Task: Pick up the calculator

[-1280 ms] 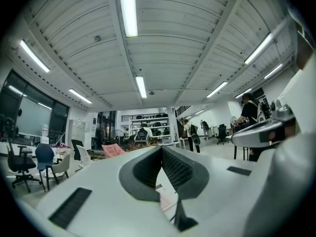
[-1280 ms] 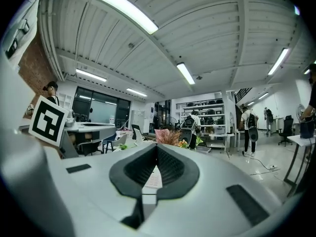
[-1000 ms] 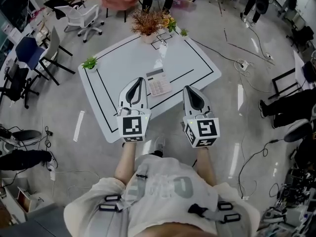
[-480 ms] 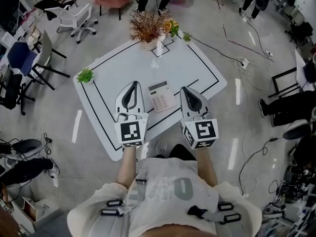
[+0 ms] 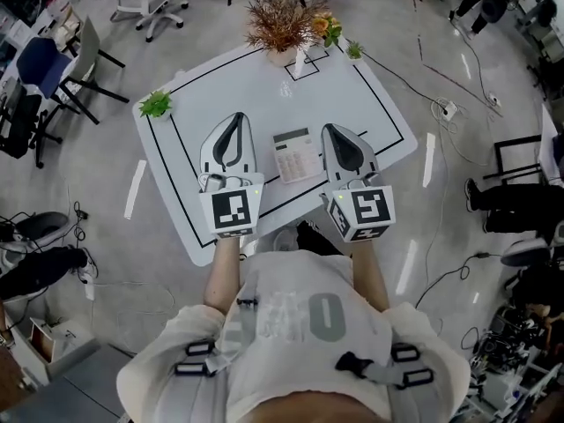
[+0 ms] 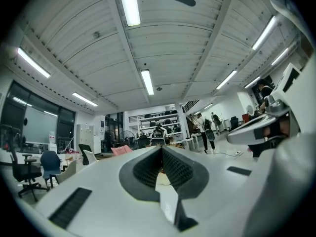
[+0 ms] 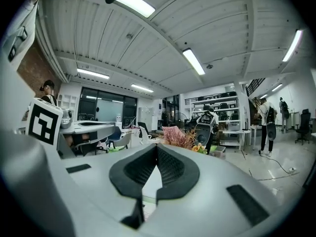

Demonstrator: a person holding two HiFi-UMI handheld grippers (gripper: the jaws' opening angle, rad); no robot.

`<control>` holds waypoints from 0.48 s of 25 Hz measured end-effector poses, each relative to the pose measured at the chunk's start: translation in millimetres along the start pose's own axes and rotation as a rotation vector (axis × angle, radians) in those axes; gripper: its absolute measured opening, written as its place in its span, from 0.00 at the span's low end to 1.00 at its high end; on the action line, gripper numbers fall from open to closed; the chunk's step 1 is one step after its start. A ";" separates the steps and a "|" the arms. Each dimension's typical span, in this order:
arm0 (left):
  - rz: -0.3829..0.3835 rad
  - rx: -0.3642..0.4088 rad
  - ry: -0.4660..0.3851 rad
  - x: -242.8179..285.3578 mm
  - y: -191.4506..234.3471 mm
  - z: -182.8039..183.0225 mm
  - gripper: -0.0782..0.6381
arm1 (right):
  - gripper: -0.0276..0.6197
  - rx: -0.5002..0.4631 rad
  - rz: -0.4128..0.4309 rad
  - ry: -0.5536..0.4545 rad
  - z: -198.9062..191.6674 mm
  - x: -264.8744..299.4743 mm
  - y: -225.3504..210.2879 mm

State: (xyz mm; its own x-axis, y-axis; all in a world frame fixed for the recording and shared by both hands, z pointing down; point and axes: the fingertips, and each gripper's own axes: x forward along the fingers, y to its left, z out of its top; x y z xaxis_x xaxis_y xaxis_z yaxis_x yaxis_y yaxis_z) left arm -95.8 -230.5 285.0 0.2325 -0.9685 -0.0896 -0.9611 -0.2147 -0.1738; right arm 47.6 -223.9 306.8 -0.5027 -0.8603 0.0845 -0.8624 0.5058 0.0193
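Calculator (image 5: 295, 155): one unit, with a pale rectangular body, a darker display strip across its far end and rows of light keys below that. I find it lying flat, face up, on the white table (image 5: 220, 86), inside the black outline marked there, toward the table's near side. From above it shows between my left gripper (image 5: 233, 118) and right gripper (image 5: 334, 131), held by neither.
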 end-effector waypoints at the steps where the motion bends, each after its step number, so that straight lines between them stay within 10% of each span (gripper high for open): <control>1: 0.016 0.003 -0.004 1.6 6.0 0.2 0.14 | 0.05 -0.010 0.012 -0.001 1.0 3.6 -0.6; 12: 0.078 0.025 -0.004 16.7 17.7 -3.6 0.14 | 0.05 -0.012 0.049 -0.008 -3.0 27.1 -15.9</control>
State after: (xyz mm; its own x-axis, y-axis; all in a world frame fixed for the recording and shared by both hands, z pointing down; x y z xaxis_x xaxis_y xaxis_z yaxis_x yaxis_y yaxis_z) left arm -109.5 -251.0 284.0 0.1574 -0.9816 -0.1076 -0.9724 -0.1351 -0.1905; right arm 47.8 -255.0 311.8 -0.5452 -0.8347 0.0776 -0.8358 0.5484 0.0269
